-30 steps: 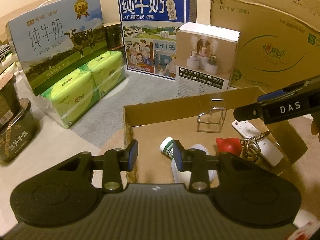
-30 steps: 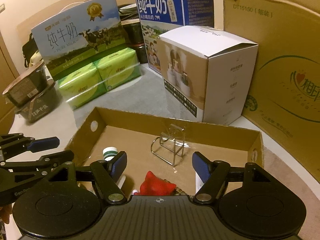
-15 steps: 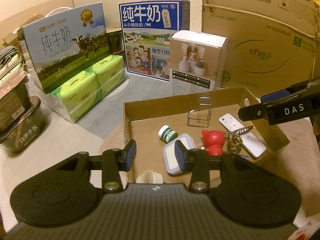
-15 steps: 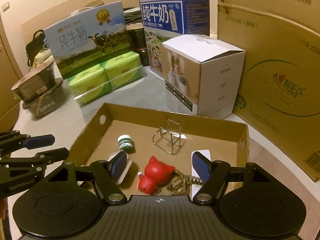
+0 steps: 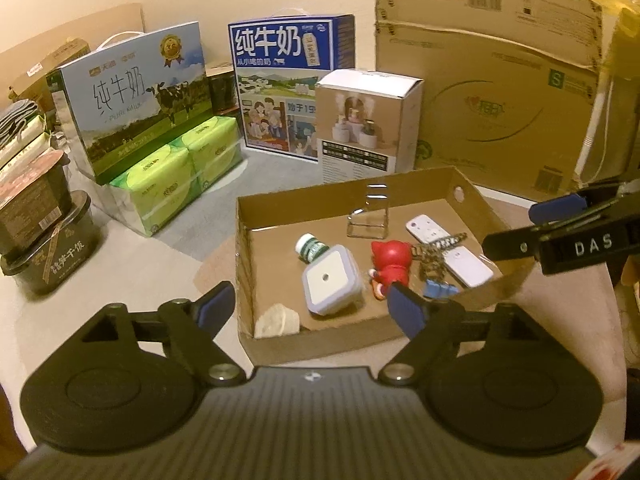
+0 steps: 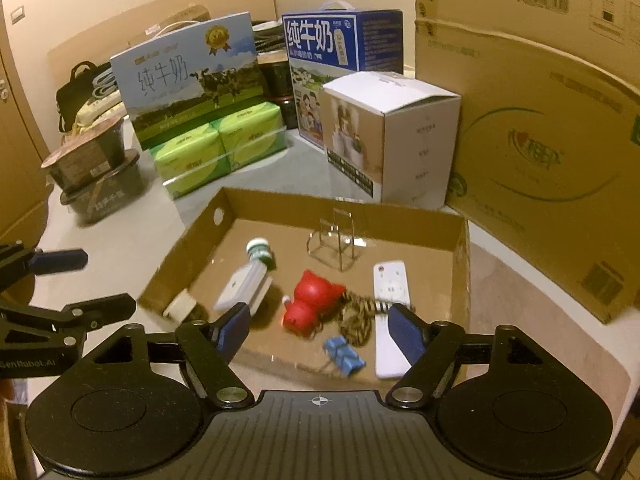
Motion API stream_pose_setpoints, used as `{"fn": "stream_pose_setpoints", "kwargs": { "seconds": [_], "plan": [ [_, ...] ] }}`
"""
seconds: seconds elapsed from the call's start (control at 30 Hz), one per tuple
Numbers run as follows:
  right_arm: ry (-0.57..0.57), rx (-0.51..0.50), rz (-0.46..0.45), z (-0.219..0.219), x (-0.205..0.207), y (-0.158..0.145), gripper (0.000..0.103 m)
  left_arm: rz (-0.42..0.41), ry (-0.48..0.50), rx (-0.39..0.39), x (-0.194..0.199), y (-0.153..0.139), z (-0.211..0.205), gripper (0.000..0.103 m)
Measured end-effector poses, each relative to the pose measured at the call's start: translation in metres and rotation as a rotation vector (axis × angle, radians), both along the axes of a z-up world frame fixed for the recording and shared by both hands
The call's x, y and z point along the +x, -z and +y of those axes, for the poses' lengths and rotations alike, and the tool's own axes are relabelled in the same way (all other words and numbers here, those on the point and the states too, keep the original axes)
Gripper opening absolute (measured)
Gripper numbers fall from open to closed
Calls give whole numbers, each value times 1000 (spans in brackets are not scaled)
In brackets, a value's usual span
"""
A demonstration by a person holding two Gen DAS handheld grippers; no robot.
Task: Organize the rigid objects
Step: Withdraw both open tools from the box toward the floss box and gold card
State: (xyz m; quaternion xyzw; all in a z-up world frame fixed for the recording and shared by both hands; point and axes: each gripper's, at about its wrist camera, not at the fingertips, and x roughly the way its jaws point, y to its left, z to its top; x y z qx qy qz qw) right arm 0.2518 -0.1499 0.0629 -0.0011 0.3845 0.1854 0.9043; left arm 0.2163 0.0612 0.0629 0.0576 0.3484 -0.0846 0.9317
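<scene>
Both tools [image 5: 310,306] [image 6: 318,326], just opening, hold nothing above the cardboard tray [image 5: 320,346] containing a red figurine [image 5: 390,266].

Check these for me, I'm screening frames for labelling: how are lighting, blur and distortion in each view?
Left wrist view: dim yellowish light, fisheye bending at the edges, dark corners; the cardboard tray looks fairly sharp. Right wrist view: same warm cast and bending, but the red figurine and white remote are slightly smeared.
</scene>
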Motion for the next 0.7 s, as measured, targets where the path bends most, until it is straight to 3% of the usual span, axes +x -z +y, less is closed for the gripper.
{"fn": "stream_pose_setpoints", "kwargs": {
  "seconds": [0.27, 0.7],
  "plan": [
    [12, -13, -2, -12, -47, 8, 86, 3, 2, -14, -34, 3, -5, 93],
    [14, -5, -15, -24, -112, 13, 88, 11, -50, -24, -91, 11, -9, 95]
  ]
}}
